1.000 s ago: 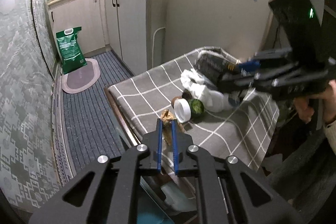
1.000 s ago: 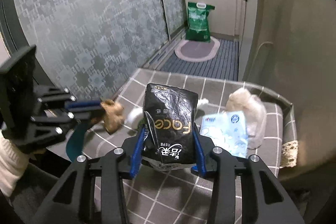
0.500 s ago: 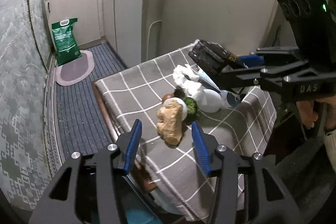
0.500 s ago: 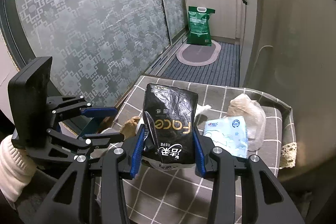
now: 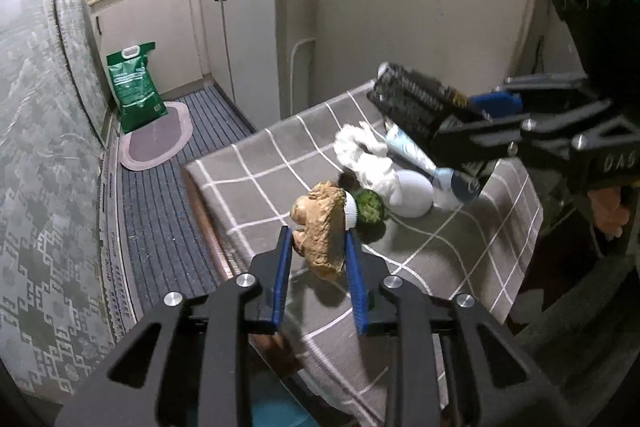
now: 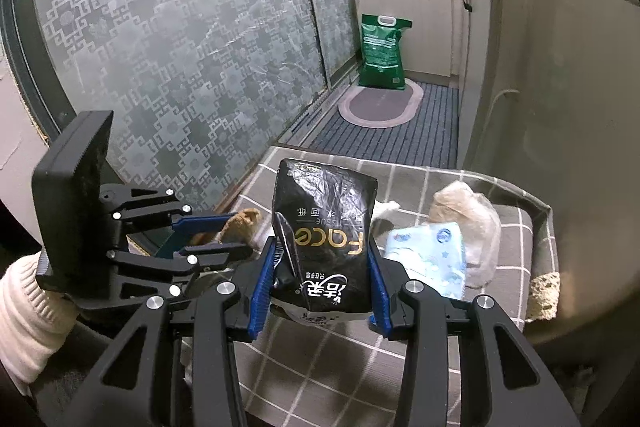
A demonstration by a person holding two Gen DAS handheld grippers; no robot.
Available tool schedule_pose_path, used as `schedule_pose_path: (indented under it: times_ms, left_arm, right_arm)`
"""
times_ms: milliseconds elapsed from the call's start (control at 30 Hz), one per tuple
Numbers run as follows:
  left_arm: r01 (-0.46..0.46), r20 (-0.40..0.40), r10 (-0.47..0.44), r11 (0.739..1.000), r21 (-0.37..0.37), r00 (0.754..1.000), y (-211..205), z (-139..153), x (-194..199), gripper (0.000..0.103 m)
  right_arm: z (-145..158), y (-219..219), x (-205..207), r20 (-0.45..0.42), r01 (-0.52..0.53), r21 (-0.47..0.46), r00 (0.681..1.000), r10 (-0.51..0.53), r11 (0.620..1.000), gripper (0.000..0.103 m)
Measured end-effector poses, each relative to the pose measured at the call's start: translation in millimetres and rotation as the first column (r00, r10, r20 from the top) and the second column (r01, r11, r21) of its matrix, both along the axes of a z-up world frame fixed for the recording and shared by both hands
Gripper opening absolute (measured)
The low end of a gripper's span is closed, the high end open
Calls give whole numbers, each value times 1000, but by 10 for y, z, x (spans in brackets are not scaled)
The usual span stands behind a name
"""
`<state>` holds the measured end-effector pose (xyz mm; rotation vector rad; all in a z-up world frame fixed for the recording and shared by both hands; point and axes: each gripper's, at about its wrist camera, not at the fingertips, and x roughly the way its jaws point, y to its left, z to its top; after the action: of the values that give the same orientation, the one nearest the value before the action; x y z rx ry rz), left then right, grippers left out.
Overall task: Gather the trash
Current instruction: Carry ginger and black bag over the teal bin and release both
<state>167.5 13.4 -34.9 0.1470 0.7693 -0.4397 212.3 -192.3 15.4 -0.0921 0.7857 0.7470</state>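
**Ginger between my left jaws, black pack in my right**

While my left gripper point(image 5: 316, 247) closes its jaws, the ginger point(image 5: 322, 227) sits between the two blue pads at lower centre of the left view, both pads touching its sides, its top poking up past the fingertips. Just beyond it on the checked cloth point(image 5: 256, 171) lie a white cap point(image 5: 350, 213), a green lump point(image 5: 370, 207), crumpled white tissue point(image 5: 366, 163) and a pale blue pack point(image 5: 412, 151), all bunched near mid-frame. My right gripper point(image 6: 322, 269) pinches the black pack point(image 6: 324, 227) upright between its pads at centre of the right view, lifted clear of the cloth. At right of that pack lies the blue pack and a clear bag point(image 6: 470, 215). A white sleeve point(image 6: 28, 311) shows at lower left.
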Motion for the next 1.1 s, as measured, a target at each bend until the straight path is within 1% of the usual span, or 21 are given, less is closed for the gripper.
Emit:
schedule_pose_path:
  times_ms: [167,333,533,767,933,1100]
  left_arm:
    - [-34,9,34,999,-17,999,159,93,-100,28]
    - [-88,-6,88,996,2,996,404,56,-222,28]
    - [-140,-76,145,988,67,986,738,-208,-339,28]
    - [-171,-177,192,977,127,965,1096,-607,-525,29]
    - [-193,-214,219,972,136,952,1301,-753,-575,31]
    - [-210,-211,233,970,126,949,1441,-770,-656,30]
  right_arm:
    - [29,179,-61,6,-40,-3,999,40,999,42]
    - [74,433,-127,13,-90,-5,996,90,996,42]
    - [135,805,-231,23,-153,-4,988,153,988,42]
    - [120,1249,-359,17,-227,-26,974,228,973,42]
    - [30,1515,-412,-2,-260,-50,966,260,964,42]
    - [-45,1740,-438,-19,-285,-63,958,285,956,42]
